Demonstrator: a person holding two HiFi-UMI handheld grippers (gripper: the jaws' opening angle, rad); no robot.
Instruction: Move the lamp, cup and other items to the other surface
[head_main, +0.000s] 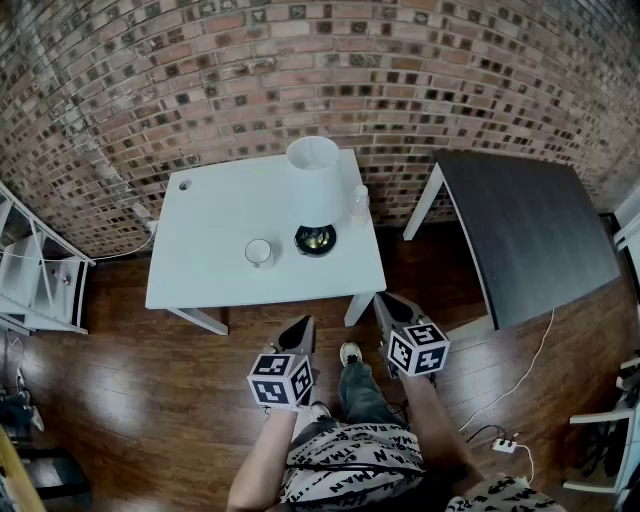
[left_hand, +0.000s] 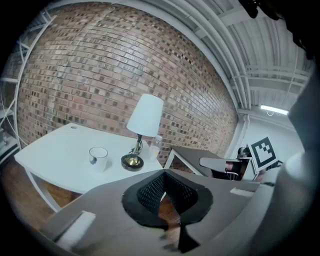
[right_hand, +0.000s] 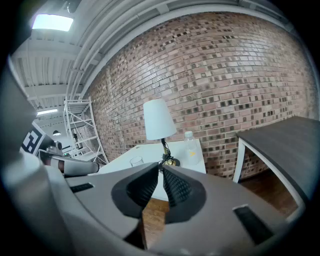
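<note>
Holding left claw (head_main: 300, 328) and right claw (head_main: 385, 303) pinched shut, empty, short of the white counter (head_main: 200, 230). Looking at lamp (head_main: 312, 185) upright dead ahead between them, cup (head_main: 259, 252) left of its base, closer to left claw.

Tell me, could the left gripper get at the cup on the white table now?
Probably yes, after moving closer: the cup stands near the front edge of the white table, clear of the lamp, with nothing between it and the left gripper. Its shut jaws would need opening.
</note>
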